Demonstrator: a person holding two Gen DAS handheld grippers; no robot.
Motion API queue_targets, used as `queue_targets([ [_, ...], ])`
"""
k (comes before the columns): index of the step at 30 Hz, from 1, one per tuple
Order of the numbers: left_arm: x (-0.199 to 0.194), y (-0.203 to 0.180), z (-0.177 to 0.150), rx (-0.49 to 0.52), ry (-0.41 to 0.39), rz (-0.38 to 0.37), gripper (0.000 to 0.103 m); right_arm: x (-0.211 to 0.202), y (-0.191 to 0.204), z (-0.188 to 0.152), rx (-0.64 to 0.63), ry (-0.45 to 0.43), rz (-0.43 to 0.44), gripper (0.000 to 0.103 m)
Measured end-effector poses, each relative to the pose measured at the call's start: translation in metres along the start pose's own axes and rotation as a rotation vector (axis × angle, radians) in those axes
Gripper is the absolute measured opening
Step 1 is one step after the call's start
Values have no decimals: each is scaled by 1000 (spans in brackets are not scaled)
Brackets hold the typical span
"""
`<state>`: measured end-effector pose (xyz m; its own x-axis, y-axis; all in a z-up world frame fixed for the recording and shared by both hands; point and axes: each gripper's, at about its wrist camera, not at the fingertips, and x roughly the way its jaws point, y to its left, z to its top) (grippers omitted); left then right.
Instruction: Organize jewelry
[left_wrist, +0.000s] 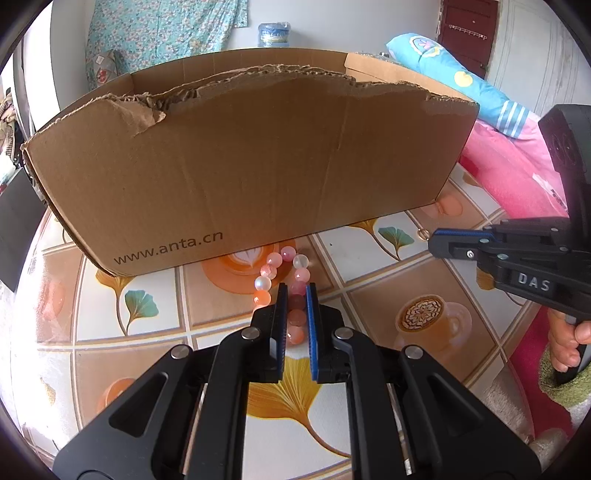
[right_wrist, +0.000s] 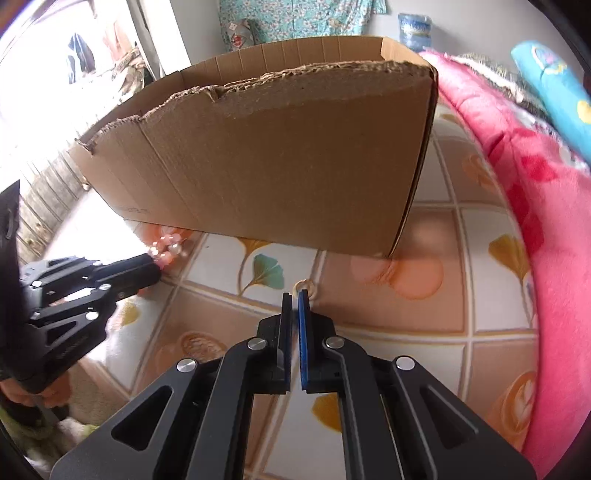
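Observation:
A bracelet (left_wrist: 275, 260) of pink and orange beads lies on the patterned tablecloth just in front of a cardboard box (left_wrist: 240, 166). My left gripper (left_wrist: 296, 295) is shut on its near side, with beads pinched between the blue pads. The right wrist view shows this gripper (right_wrist: 155, 264) at the left with the beads (right_wrist: 168, 245) at its tip. A small gold ring (right_wrist: 305, 285) lies on the cloth at the tips of my right gripper (right_wrist: 294, 295), which is shut on the ring's near edge. In the left wrist view the ring (left_wrist: 423, 233) sits at that gripper's tip (left_wrist: 433, 242).
The torn-topped box (right_wrist: 295, 166) stands open close behind both grippers. A pink blanket (right_wrist: 535, 221) and a blue pillow (left_wrist: 461, 77) lie along the right side. A person's hand (left_wrist: 569, 343) holds the right gripper's handle. Tablecloth (left_wrist: 369, 295) lies between the grippers.

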<state>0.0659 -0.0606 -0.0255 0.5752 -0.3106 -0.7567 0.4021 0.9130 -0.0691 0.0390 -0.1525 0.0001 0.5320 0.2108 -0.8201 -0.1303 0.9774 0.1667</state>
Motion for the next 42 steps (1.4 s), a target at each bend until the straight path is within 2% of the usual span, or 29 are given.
queue_targets([
  [4,-1,3,0,-8,0,-9,9,-11,-6,3,26,-27,6,4],
  [7,-1,3,-1,-10,-2,-8,9,-9,-12,9,22,-38,-72,4],
  [12,-2,5,-1,-23,-3,-14,9,7,-7,11,-14,-9,-126,4],
  [17,-3,8,-1,-40,0,-25,9,2,13,1,-30,22,-44,4],
  [23,-3,9,-1,-31,-2,-25,9,-12,10,1,-21,-18,-92,4],
  [26,-3,9,-1,-37,-2,-28,9,-5,0,11,-65,-20,-158,4],
  [30,-3,8,-2,-40,-4,-27,9,1,9,8,-95,2,-130,4],
  [32,-3,8,-2,-40,-3,-28,9,-2,15,5,-118,16,-88,4],
  [34,-3,8,-2,-41,-3,-29,9,-7,20,3,-136,7,-89,4],
  [37,-3,8,-3,-38,-4,-29,9,-15,17,4,-137,-13,-83,9],
  [39,-3,9,-2,-37,-3,-30,9,-18,16,4,-152,-14,-80,27],
  [42,-3,9,-2,-41,-5,-33,9,-18,25,3,-221,-27,-78,30],
])
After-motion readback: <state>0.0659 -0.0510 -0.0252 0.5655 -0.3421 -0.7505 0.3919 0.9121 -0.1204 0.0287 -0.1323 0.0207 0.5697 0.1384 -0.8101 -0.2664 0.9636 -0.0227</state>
